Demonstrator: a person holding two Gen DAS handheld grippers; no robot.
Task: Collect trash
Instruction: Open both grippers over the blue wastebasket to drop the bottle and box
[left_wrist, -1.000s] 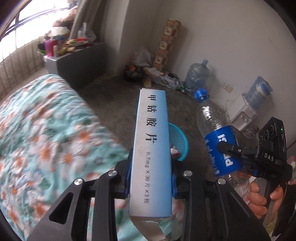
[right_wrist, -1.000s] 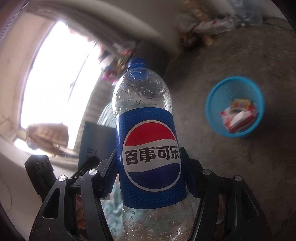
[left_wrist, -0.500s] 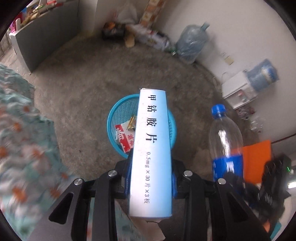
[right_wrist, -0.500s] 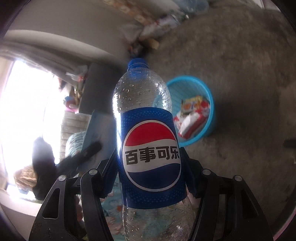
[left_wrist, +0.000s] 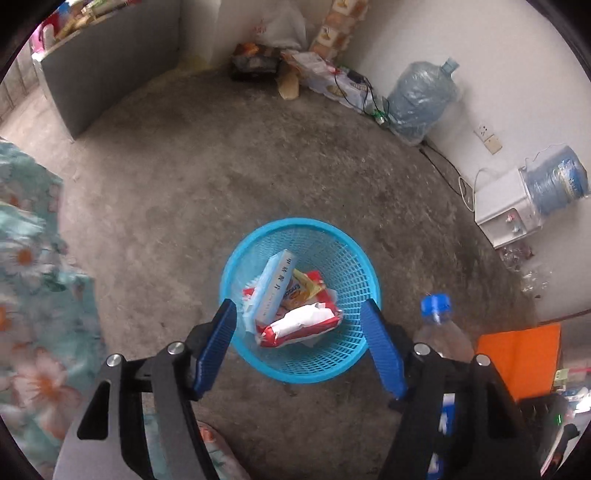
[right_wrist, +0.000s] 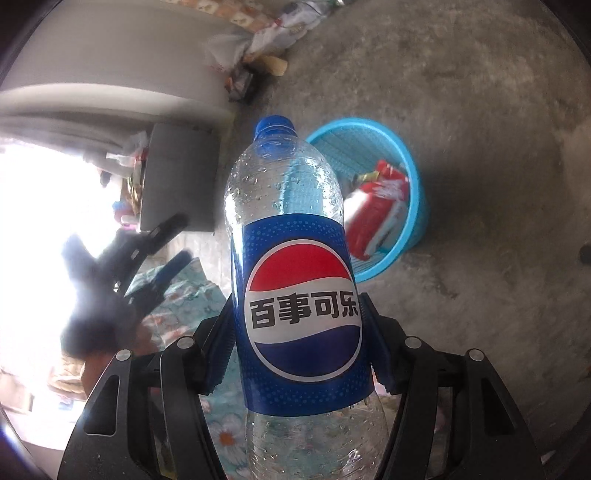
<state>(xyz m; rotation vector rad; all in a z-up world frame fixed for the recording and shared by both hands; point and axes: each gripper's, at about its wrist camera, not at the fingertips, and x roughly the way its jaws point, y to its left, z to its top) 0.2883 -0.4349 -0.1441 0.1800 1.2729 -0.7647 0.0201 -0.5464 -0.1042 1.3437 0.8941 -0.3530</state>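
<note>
1. Left wrist view: the left gripper (left_wrist: 298, 345) has just opened wide and holds nothing. The medicine box (left_wrist: 272, 290) lies in the blue basket (left_wrist: 334, 360).
2. Right wrist view: the right gripper (right_wrist: 300, 342) squeezes the Pepsi bottle (right_wrist: 295, 291). Let go too early, it could miss, because the basket sits off to one side.

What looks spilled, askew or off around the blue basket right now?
Nothing spilled. The medicine box sits inside the blue basket, leaning on the wrappers rather than flat. The left tool has just opened and holds nothing. The right tool grips the Pepsi bottle, which is not yet binned.
</note>
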